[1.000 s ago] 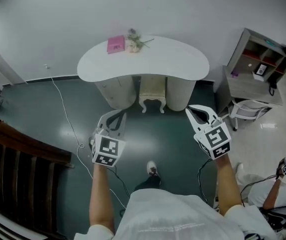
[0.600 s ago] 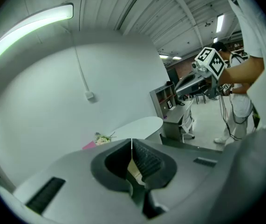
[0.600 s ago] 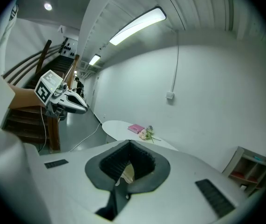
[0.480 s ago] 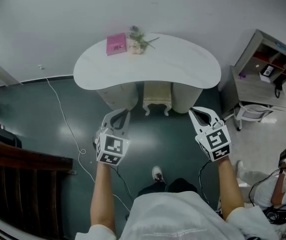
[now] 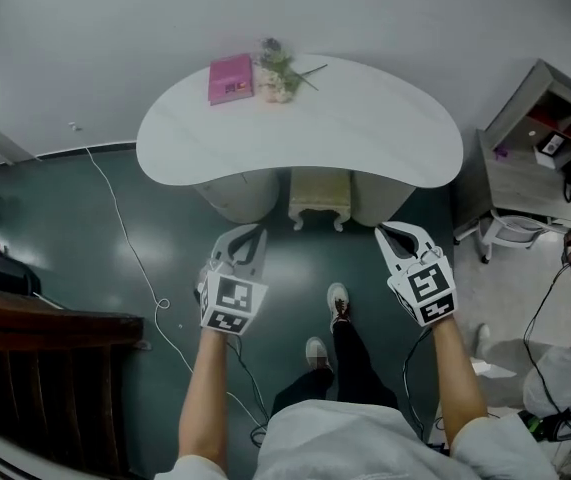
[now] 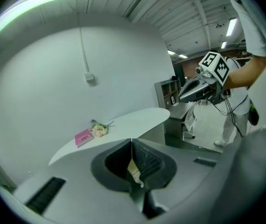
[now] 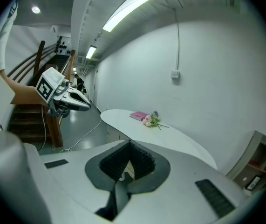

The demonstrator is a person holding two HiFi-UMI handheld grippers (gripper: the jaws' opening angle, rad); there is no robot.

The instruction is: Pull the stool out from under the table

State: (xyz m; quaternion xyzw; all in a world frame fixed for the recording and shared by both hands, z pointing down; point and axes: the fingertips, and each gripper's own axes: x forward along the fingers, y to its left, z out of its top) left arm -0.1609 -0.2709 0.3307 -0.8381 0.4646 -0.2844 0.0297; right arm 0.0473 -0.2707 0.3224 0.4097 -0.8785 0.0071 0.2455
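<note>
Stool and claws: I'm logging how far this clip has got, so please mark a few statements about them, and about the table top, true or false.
1. The stool stands tucked under the table. True.
2. The left claw grips the stool. False: it is shut on nothing and is held short of the stool, not touching it.
3. A pink book lies on the table beside some flowers. True.
4. The right claw is wide open. False: its jaws are together, with nothing between them.
</note>
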